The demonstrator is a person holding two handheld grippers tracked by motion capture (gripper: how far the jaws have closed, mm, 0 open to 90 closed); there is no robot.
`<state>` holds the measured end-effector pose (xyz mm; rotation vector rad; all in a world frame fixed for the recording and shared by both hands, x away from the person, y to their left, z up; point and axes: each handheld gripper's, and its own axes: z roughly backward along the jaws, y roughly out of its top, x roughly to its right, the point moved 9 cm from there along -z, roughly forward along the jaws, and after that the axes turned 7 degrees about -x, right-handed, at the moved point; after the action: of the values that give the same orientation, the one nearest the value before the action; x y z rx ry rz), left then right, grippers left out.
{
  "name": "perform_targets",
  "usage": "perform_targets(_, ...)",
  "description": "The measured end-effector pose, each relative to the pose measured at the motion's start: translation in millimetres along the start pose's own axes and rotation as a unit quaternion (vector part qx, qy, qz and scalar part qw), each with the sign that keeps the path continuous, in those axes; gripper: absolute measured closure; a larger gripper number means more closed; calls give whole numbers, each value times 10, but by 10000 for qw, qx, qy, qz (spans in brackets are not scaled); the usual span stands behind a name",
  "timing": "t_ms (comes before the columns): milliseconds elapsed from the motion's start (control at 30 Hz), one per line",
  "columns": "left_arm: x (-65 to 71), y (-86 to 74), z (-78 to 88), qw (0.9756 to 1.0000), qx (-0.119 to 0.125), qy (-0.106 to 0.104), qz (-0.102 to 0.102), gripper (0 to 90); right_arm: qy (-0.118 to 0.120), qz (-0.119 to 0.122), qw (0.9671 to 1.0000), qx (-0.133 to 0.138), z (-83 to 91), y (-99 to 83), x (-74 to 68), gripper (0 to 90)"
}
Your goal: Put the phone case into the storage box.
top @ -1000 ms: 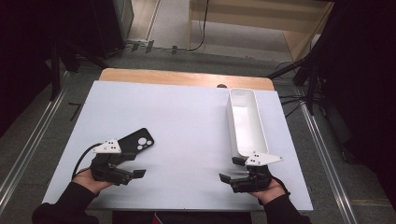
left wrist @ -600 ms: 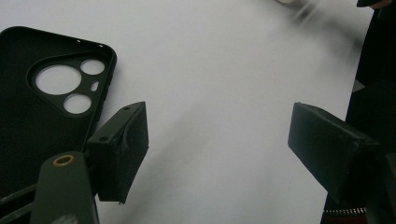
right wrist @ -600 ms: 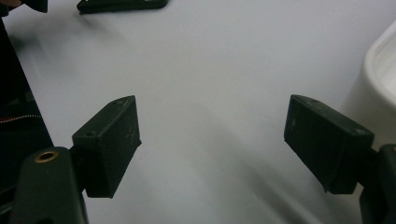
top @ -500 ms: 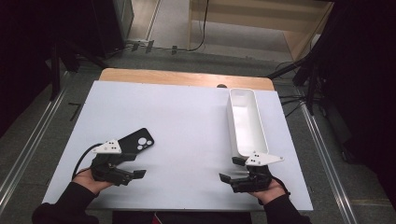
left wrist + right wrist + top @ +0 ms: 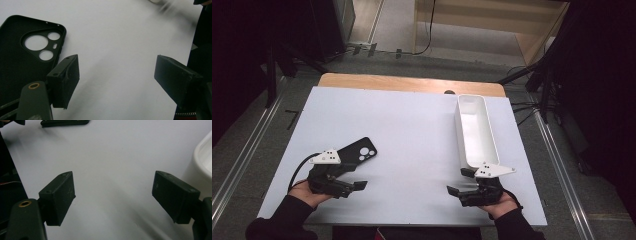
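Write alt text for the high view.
A person's hands rest two open grippers on a white table: the left gripper beside a black phone case, the right gripper just before a long white tray. Nothing sits between either pair of jaws.

Left gripper [image 5: 354,181] and right gripper [image 5: 455,182] rest low, tips facing inward; both sets of jaws spread wide, nothing between.

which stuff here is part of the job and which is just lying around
In the job:
- phone case, beside the left gripper
- white tray, by the right gripper

Lying about:
- cables on the floor behind the table
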<state>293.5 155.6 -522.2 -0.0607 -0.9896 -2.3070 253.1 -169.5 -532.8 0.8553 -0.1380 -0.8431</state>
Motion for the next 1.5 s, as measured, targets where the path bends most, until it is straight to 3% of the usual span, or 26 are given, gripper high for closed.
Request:
perform_targets(767,-242,-10,136,9991,92,401,93,199,50,30,10000,-52,-8,-9,-13,170)
perform_targets(1500,-372,195,170,9991,319,273,86,199,129,9,9999,-26,-13,-1,-27,170)
